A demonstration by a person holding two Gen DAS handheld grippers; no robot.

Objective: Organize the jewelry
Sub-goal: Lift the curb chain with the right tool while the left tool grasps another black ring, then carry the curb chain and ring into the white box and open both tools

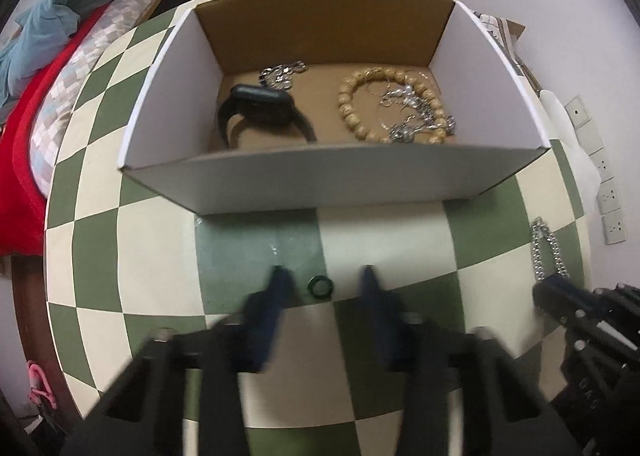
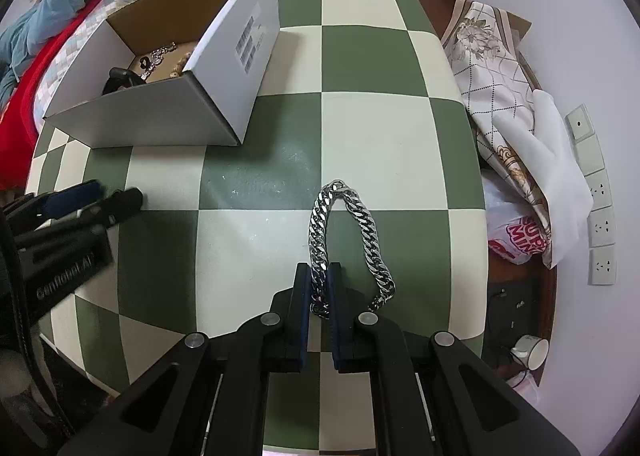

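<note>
A white cardboard box [image 1: 328, 184] stands on the green and cream checkered table; it also shows in the right wrist view [image 2: 160, 116]. Inside lie a black watch [image 1: 264, 108], a wooden bead bracelet [image 1: 352, 112] and silver jewelry [image 1: 416, 116]. A small dark green ring [image 1: 319, 287] lies on the table between the fingers of my open left gripper [image 1: 323, 276]. My right gripper [image 2: 319, 280] is shut on one side of a heavy silver chain bracelet [image 2: 370, 240], which lies on the table. The chain [image 1: 544, 248] and right gripper [image 1: 560, 292] show at the right of the left wrist view.
A bed with red and blue bedding [image 1: 48, 56] lies left of the table. Patterned cloth [image 2: 492, 68] and a plastic bag [image 2: 520, 236] sit at the table's right edge, by a wall with sockets [image 2: 600, 224]. The left gripper [image 2: 100, 196] appears at the left of the right wrist view.
</note>
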